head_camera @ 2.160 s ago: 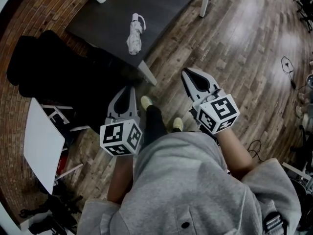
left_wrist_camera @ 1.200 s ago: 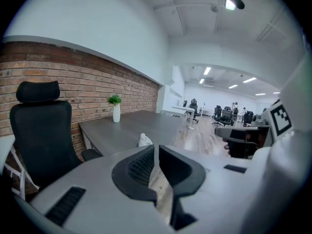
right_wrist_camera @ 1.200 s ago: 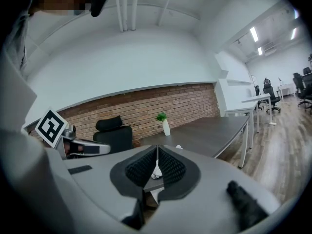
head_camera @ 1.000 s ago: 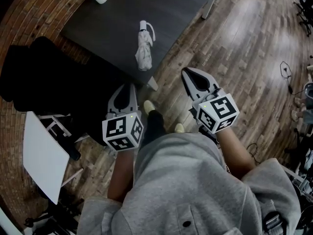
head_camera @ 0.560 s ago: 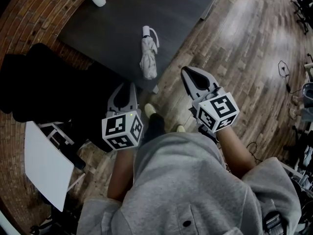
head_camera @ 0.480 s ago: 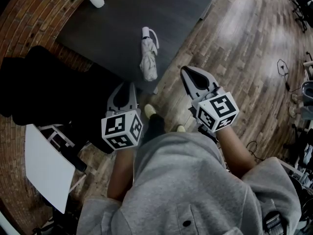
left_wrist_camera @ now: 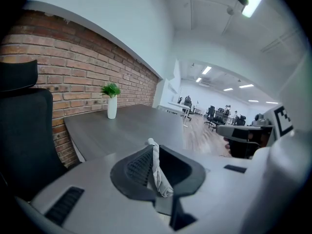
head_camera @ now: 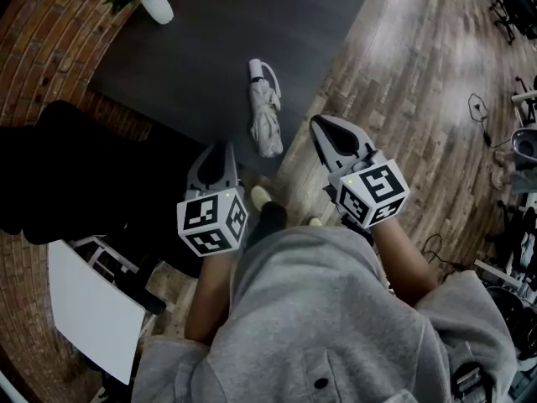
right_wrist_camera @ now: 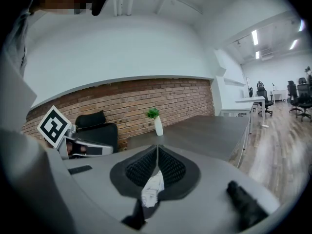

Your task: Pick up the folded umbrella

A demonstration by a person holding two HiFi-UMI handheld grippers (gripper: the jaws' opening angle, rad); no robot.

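Observation:
The folded white umbrella point(head_camera: 265, 117) lies on the dark table point(head_camera: 210, 32) near its front edge, handle pointing away from me. My left gripper point(head_camera: 221, 148) hovers shut just short of the table edge, left of the umbrella and apart from it. The right gripper point(head_camera: 320, 124) is shut too, over the wooden floor to the umbrella's right. In the left gripper view the umbrella point(left_wrist_camera: 159, 177) shows beyond the closed left gripper point(left_wrist_camera: 154, 149). In the right gripper view a bit of the umbrella point(right_wrist_camera: 152, 188) shows below the closed right gripper point(right_wrist_camera: 157, 150). Neither gripper holds anything.
A small plant in a white vase point(head_camera: 154, 3) stands at the table's far left. A black office chair point(head_camera: 75, 166) is at the left, close to my left gripper, with a white panel point(head_camera: 88, 309) below it. My feet point(head_camera: 262, 196) are at the table edge.
I have stepped closer to the table. Both grippers, still shut, have come forward, and the umbrella now lies nearer to their tips, between the two.

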